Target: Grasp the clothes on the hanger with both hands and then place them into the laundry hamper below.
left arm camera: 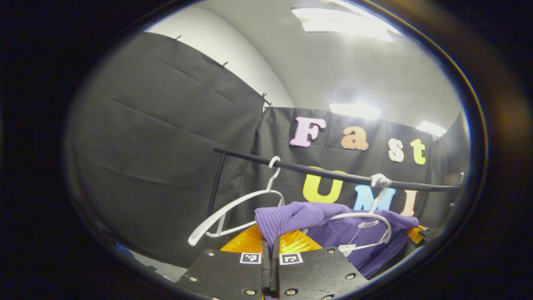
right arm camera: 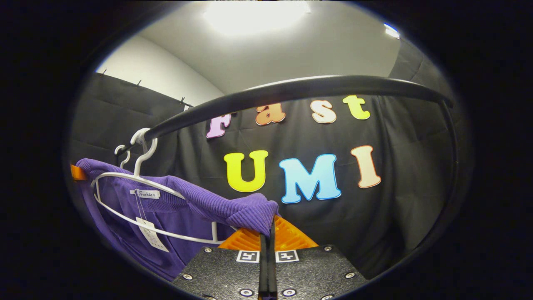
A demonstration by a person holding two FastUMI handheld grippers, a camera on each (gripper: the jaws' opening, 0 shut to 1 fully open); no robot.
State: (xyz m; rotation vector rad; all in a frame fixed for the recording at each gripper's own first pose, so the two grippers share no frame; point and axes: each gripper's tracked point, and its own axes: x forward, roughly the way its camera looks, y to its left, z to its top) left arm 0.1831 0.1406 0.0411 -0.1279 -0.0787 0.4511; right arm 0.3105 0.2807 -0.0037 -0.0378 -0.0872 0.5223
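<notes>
A purple knit sweater point(left arm camera: 345, 233) hangs on a white hanger point(left arm camera: 377, 196) hooked over the black rail point(left arm camera: 316, 168). My left gripper point(left arm camera: 270, 243) is shut on the sweater's near shoulder, and the ribbed fabric bunches over its fingertips. At the sweater's far end the right gripper point(left arm camera: 419, 234) shows beside the other shoulder. In the right gripper view the same sweater point(right arm camera: 187, 208) drapes from its hanger point(right arm camera: 141, 164) under the rail point(right arm camera: 291, 89). My right gripper point(right arm camera: 268, 234) is shut on the ribbed shoulder edge. The left gripper point(right arm camera: 77, 172) peeks out at the far shoulder.
An empty white hanger point(left arm camera: 233, 208) hangs tilted on the rail to the left of the sweater, and its hook point(right arm camera: 122, 152) shows behind the loaded hanger. The rail's upright post point(left arm camera: 216, 183) stands at the left end. A paper tag point(right arm camera: 152, 235) dangles from the collar.
</notes>
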